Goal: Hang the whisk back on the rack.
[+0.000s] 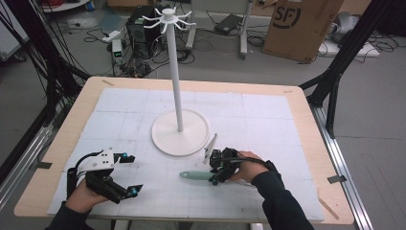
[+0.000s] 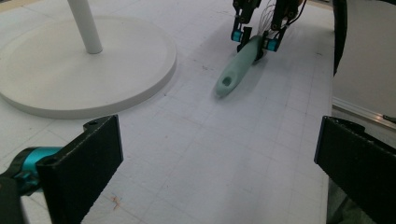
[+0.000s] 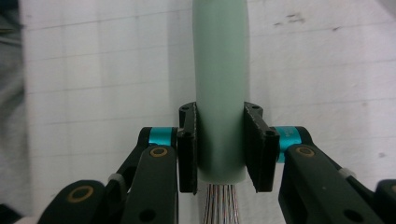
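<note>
A whisk with a mint-green handle [image 1: 194, 175] lies low over the white mat, handle end pointing left. My right gripper [image 1: 215, 175] is shut on the handle where the wires begin. In the right gripper view both pads press the handle [image 3: 219, 84], and the thin wires [image 3: 222, 205] run back between the arms behind the right gripper [image 3: 220, 147]. My left gripper [image 1: 131, 174] stands open near the front left of the mat with nothing between its jaws. The left gripper view looks past its own wide-open left gripper [image 2: 217, 158] to the handle [image 2: 236, 70].
A white stand with a round base [image 1: 167, 139], a tall pole [image 1: 176, 81] and hooks at its top stands mid-table, behind the whisk. The mat covers a wooden table [image 1: 306, 124]. A cardboard box [image 1: 299, 26] and cables lie on the floor beyond.
</note>
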Motion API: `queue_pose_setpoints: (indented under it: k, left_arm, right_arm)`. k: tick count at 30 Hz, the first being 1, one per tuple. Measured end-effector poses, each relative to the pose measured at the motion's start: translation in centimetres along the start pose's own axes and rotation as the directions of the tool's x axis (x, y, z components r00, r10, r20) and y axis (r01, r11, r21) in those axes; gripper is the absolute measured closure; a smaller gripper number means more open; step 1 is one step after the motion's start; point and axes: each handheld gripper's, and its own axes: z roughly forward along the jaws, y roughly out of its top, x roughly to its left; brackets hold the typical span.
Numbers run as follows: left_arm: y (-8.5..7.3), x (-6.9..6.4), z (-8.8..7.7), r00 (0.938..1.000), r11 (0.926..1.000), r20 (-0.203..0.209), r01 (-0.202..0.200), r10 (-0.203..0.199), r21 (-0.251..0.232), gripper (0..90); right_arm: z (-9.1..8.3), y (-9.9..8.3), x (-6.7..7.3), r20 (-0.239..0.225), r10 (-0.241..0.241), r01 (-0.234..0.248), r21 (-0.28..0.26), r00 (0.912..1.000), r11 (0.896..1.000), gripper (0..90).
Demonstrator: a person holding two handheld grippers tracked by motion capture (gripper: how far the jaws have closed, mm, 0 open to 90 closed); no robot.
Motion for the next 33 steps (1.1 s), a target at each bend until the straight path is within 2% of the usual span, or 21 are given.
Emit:
queue_pose_setpoints:
  k: [3, 5, 7, 8, 10, 11, 15, 16, 17, 19, 21, 23, 25, 26, 27, 30, 31, 33]
  left_arm:
    - [0.0, 0.0, 0.0, 1.0000, 1.0000, 0.000, -0.001, 0.001, 0.001, 1.7]
    - [0.0, 0.0, 0.0, 1.0000, 1.0000, 0.000, 0.000, 0.000, 0.000, 1.7]
    - [0.0, 0.0, 0.0, 1.0000, 1.0000, -0.001, 0.000, 0.000, 0.001, 1.7]
    - [0.0, 0.0, 0.0, 1.0000, 1.0000, 0.001, 0.001, -0.001, -0.001, 1.7]
    - [0.0, 0.0, 0.0, 1.0000, 1.0000, 0.005, -0.004, 0.004, -0.002, 1.7]
    - [0.0, 0.0, 0.0, 1.0000, 1.0000, 0.003, -0.004, 0.004, -0.002, 1.7]
    - [0.0, 0.0, 0.0, 1.0000, 1.0000, 0.003, -0.003, 0.003, -0.002, 1.7]
    - [0.0, 0.0, 0.0, 1.0000, 1.0000, 0.004, -0.003, 0.003, -0.002, 1.7]
    - [0.0, 0.0, 0.0, 1.0000, 1.0000, 0.005, -0.002, 0.002, -0.004, 1.7]
    - [0.0, 0.0, 0.0, 1.0000, 1.0000, 0.005, -0.001, 0.001, -0.004, 1.7]
    - [0.0, 0.0, 0.0, 1.0000, 1.0000, 0.006, -0.002, 0.002, -0.002, 1.7]
    - [0.0, 0.0, 0.0, 1.0000, 1.0000, 0.006, -0.002, 0.002, -0.002, 1.7]
    - [0.0, 0.0, 0.0, 1.0000, 1.0000, 0.006, -0.002, 0.002, -0.002, 1.7]
    - [0.0, 0.0, 0.0, 1.0000, 1.0000, 0.005, -0.003, 0.003, -0.002, 1.7]
    - [0.0, 0.0, 0.0, 1.0000, 1.0000, 0.006, -0.003, 0.003, -0.002, 1.7]
    - [0.0, 0.0, 0.0, 1.0000, 1.0000, 0.004, -0.001, 0.001, -0.001, 1.7]
    - [0.0, 0.0, 0.0, 1.0000, 1.0000, 0.004, -0.002, 0.002, -0.002, 1.7]
    - [0.0, 0.0, 0.0, 1.0000, 1.0000, 0.004, -0.002, 0.002, -0.003, 1.7]
  right_arm:
    - [-0.4, -0.3, -0.1, -0.031, 0.012, -0.013, -0.026, 0.9995, 1.000, 68.9]
    - [-0.7, -0.5, -0.3, -0.086, 0.031, -0.035, -0.054, 0.9958, 0.998, 68.9]
    - [-1.2, -0.8, -0.3, -0.109, 0.037, -0.046, -0.080, 0.9934, 0.996, 68.9]
    - [-1.5, -0.9, -0.3, -0.104, 0.028, -0.039, -0.098, 0.9941, 0.994, 68.9]
    - [-2.0, -1.2, -0.5, -0.122, 0.035, -0.051, -0.130, 0.9919, 0.990, 68.9]
    - [-2.2, -1.3, -0.4, -0.117, 0.042, -0.059, -0.143, 0.9922, 0.988, 68.9]
    - [-3.1, -2.0, -0.6, -0.156, 0.059, -0.088, -0.191, 0.9859, 0.978, 68.9]
    - [-3.3, -2.1, -0.6, -0.147, 0.060, -0.089, -0.199, 0.9872, 0.976, 68.9]
    - [-3.5, -2.2, -0.6, -0.161, 0.069, -0.102, -0.208, 0.9845, 0.973, 68.9]
    - [-3.9, -2.4, -0.6, -0.154, 0.061, -0.096, -0.230, 0.9863, 0.968, 68.9]
    - [-4.4, -2.6, -0.5, -0.157, 0.069, -0.107, -0.249, 0.9852, 0.963, 68.9]
    - [-4.9, -2.9, -0.6, -0.181, 0.077, -0.126, -0.273, 0.9804, 0.954, 68.9]
    - [-5.3, -3.2, -0.6, -0.191, 0.076, -0.133, -0.306, 0.9786, 0.943, 68.9]
    - [-5.5, -3.3, -0.6, -0.182, 0.071, -0.127, -0.318, 0.9808, 0.939, 68.9]
    - [-5.7, -3.4, -0.6, -0.196, 0.078, -0.139, -0.324, 0.9775, 0.936, 68.9]
    - [-6.3, -3.7, -0.7, -0.209, 0.071, -0.143, -0.355, 0.9754, 0.924, 68.9]
    - [-6.5, -3.8, -0.6, -0.190, 0.070, -0.137, -0.368, 0.9793, 0.919, 68.9]
    - [-6.8, -4.0, -0.8, -0.214, 0.068, -0.149, -0.391, 0.9745, 0.908, 68.9]
